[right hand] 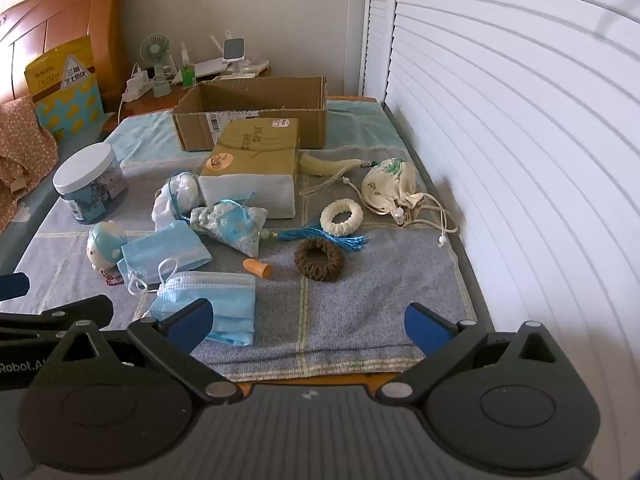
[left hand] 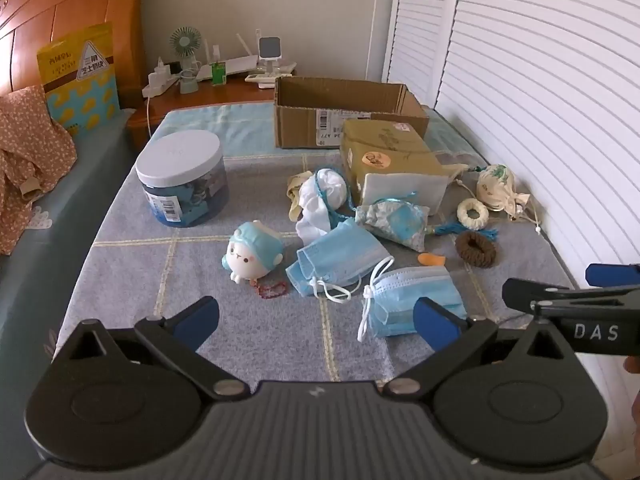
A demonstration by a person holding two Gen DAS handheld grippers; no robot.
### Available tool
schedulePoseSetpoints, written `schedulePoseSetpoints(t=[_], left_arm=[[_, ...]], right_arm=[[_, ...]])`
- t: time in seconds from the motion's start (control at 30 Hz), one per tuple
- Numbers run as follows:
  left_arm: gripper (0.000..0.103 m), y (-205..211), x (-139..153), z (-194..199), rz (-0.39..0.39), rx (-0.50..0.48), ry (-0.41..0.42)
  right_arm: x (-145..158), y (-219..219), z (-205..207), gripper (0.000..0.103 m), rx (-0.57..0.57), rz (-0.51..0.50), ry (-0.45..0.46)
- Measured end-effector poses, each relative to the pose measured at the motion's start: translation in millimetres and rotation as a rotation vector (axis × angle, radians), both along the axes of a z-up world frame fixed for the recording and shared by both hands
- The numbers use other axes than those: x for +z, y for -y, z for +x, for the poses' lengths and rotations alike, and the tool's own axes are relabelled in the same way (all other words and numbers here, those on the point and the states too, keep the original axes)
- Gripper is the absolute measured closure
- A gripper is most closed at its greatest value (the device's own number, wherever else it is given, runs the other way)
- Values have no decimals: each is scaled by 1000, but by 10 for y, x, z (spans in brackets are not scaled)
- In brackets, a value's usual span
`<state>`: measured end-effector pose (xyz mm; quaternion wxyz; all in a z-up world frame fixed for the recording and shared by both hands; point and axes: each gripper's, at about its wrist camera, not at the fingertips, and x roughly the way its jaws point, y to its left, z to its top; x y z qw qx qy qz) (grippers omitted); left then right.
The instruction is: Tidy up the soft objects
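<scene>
Soft things lie scattered on a checked cloth: two blue face masks [left hand: 412,300] [left hand: 340,260], a small blue-and-white plush [left hand: 252,254], a brown scrunchie [left hand: 476,249], a white scrunchie [left hand: 473,213], a patterned sachet with a blue tassel [left hand: 394,222], a cream drawstring pouch [left hand: 498,186] and a white bundle [left hand: 324,196]. An open cardboard box [left hand: 344,110] stands at the back. My left gripper [left hand: 318,322] is open and empty, low in front of the masks. My right gripper [right hand: 308,322] is open and empty; the near mask [right hand: 212,304] lies by its left finger.
A clear jar with a white lid [left hand: 182,178] stands at the left. A paper-wrapped tissue pack [left hand: 394,160] lies before the box. A small orange cap [left hand: 432,259] lies near the brown scrunchie. White louvred doors [left hand: 540,100] run along the right. A bedside table with gadgets [left hand: 224,76] is behind.
</scene>
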<state>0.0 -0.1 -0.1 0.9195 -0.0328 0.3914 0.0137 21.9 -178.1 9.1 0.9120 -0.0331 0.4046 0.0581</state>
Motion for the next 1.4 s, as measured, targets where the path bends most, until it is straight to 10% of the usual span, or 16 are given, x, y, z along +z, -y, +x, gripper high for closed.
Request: schedulePoseSetpoints(t=[1.4], left_arm=[[1,16,-5,5,9,-4,5]], right_arm=[[45,48,9,0,-14,3,10]])
